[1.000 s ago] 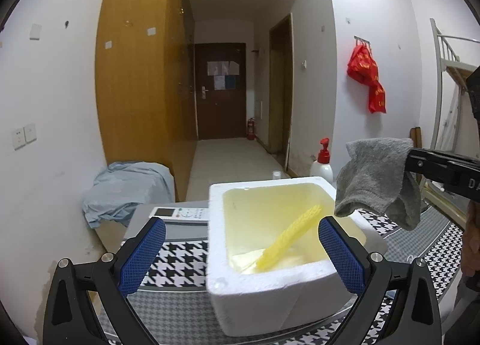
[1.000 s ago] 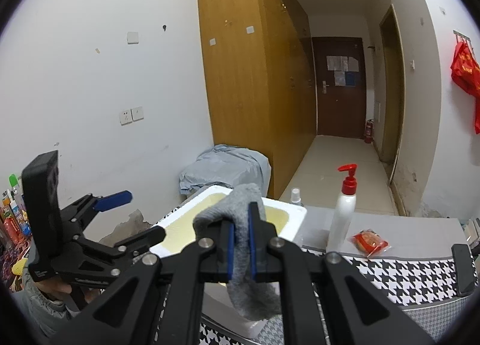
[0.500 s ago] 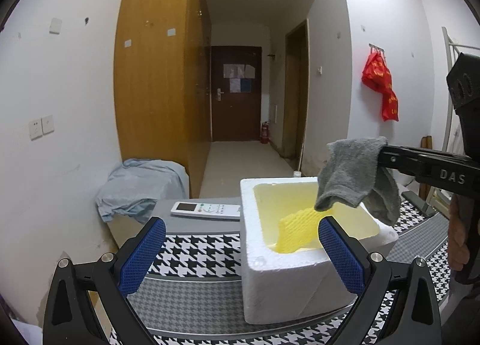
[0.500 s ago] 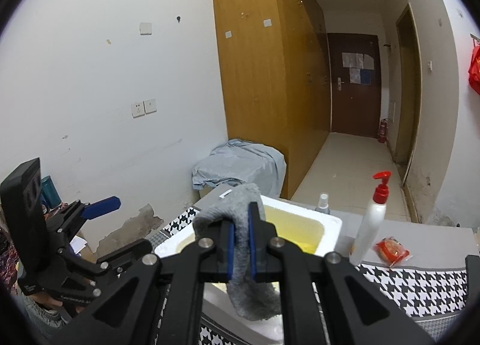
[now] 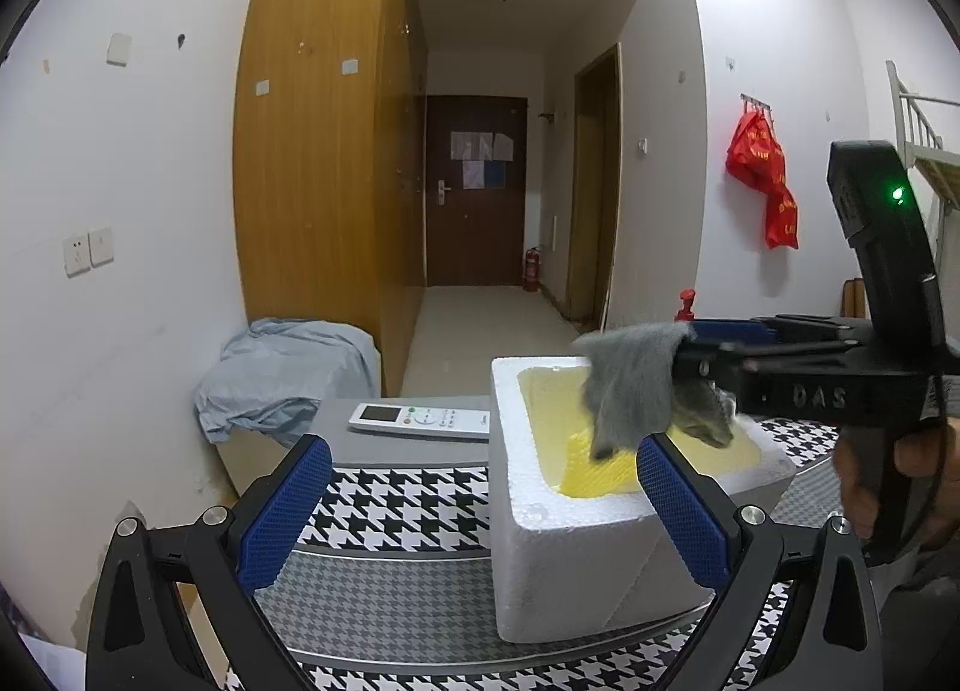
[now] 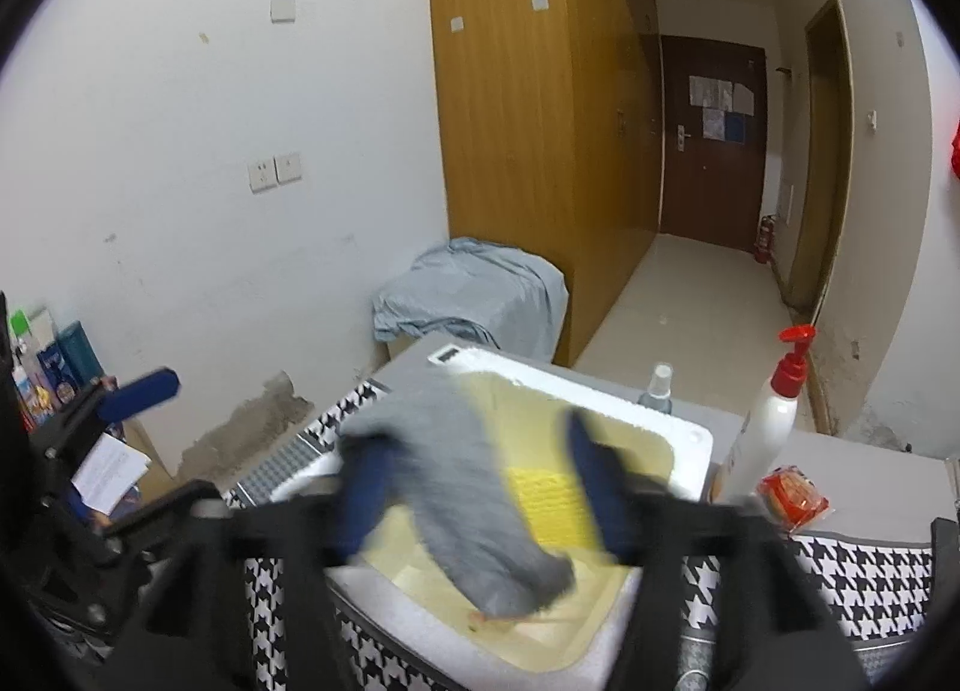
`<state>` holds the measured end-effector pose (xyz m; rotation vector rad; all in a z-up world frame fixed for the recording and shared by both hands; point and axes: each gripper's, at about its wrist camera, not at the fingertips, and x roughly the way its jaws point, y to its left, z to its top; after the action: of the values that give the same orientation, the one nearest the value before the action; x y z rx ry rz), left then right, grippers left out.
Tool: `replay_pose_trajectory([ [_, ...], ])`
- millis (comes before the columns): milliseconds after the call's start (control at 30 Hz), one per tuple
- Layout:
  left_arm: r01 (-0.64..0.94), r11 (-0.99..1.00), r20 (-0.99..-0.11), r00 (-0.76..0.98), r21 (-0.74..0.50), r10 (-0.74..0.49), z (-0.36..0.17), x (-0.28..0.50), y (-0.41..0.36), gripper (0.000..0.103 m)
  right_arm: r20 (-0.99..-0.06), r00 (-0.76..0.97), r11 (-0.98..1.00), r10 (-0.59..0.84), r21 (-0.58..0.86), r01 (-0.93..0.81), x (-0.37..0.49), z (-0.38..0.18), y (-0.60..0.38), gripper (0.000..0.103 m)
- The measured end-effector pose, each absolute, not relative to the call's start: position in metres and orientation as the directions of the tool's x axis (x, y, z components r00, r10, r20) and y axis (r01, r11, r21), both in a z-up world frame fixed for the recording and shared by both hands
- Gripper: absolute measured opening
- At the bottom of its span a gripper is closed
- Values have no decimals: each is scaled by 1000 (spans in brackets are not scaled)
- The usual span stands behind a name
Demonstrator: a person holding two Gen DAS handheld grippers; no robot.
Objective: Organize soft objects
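Right gripper [image 6: 474, 481] spread above foam box [image 6: 690, 439], sock [image 6: 474, 487] between

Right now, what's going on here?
The right tongs stand open above the white foam box, with the grey sock draped off one finger and drooping into the box, next to a yellow mesh piece. The left tongs hang open and empty in front of the box.

My table [image 5: 390, 517] wears a black-and-white houndstooth cloth, grey at its far edge. On it stand the white foam box [image 5: 564, 547], a remote control [image 5: 420, 421] to its far left, and, right of the box, a pump bottle [image 6: 774, 427], a small spray bottle [image 6: 657, 391] and a red snack packet [image 6: 792, 502].
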<state>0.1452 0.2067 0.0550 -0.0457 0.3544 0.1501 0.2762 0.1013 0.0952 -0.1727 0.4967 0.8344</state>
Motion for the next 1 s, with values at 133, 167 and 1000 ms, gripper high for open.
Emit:
replay_pose_trajectory([
  [133, -156, 987, -351, 926, -24, 138, 54, 146, 208, 102, -507, 573, 671, 644, 15, -741, 272, 92, 101, 95],
  [167, -156, 988, -351, 926, -25, 137, 55, 146, 208, 102, -504, 576, 671, 643, 8, -742, 270, 91, 101, 97],
  [1000, -38, 998, -412, 910, 51, 56, 46, 164, 180, 102, -485, 601, 691, 635, 9, -722, 264, 100, 77, 103],
])
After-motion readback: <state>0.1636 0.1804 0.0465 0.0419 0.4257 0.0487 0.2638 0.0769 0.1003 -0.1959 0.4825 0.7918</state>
